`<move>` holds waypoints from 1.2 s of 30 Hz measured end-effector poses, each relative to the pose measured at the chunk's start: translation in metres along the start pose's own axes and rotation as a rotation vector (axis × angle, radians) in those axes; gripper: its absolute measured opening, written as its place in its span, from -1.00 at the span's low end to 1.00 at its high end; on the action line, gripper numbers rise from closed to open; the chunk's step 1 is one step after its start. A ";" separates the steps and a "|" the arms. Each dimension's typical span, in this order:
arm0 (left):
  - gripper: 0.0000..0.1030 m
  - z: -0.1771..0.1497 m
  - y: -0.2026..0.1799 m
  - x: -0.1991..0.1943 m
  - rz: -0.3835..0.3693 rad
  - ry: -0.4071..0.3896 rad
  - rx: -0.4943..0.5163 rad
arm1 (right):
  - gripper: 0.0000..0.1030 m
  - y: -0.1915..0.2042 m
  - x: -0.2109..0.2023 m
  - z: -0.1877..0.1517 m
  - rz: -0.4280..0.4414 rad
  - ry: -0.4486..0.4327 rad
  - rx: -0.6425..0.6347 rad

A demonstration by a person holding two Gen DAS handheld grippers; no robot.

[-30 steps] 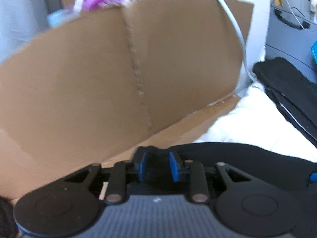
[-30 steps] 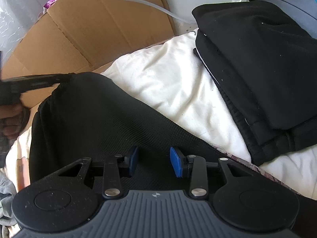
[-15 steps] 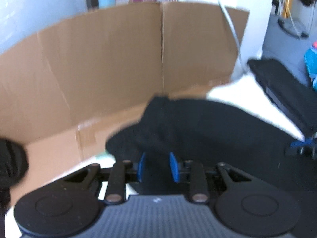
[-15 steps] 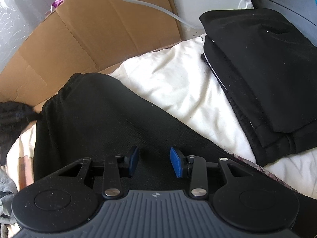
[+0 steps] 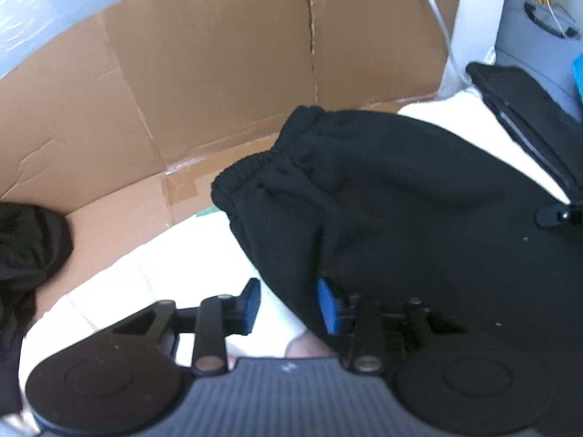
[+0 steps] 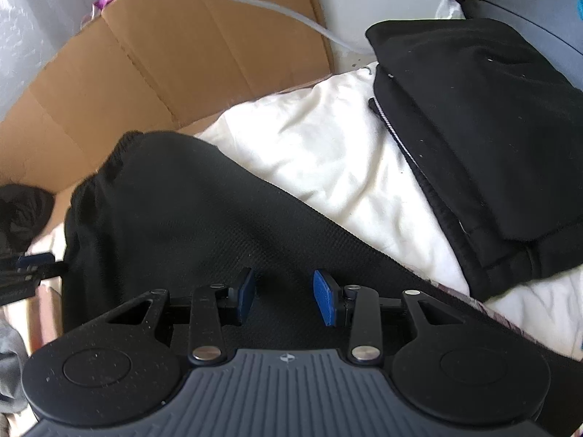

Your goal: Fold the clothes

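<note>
Both jaws parted; black garment [image 6: 175, 211] (elastic-hemmed) flat.

Trousers [image 6: 189, 218] on bedding [image 6: 328, 153], cardboard [image 5: 218, 73] behind, folded stack [image 6: 473, 109] right.

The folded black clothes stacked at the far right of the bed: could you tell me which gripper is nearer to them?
Right. The right gripper sits over the black pants, beside the folded stack. The left gripper is at the pants' far edge, further away.

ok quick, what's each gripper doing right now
Left gripper: open, holding nothing; garment edge lies by its right pad.
Right gripper: open, holding nothing, over the garment.
</note>
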State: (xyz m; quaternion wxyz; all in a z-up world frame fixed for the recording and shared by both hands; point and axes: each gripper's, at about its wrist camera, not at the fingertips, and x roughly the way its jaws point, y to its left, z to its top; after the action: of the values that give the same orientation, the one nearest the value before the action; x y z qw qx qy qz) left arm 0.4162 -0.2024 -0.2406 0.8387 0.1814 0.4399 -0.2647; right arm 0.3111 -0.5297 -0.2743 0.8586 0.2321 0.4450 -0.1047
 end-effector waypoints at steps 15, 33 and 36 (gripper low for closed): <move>-0.12 -0.049 -0.056 -0.078 -0.052 -0.003 -0.068 | -0.15 0.007 -0.055 -0.065 0.065 -0.118 -0.002; -0.11 -0.126 -0.098 -0.128 -0.051 -0.010 -0.303 | -0.14 -0.003 -0.124 -0.102 0.101 -0.126 0.067; -0.11 -0.131 -0.109 -0.134 -0.070 -0.014 -0.326 | -0.14 0.002 -0.139 -0.109 0.123 -0.122 0.029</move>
State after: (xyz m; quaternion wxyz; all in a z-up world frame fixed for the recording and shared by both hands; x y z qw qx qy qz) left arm 0.2034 -0.1802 -0.2086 0.8504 0.0255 0.4773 -0.2200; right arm 0.1531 -0.4780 -0.2147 0.8854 0.2648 0.3751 -0.0723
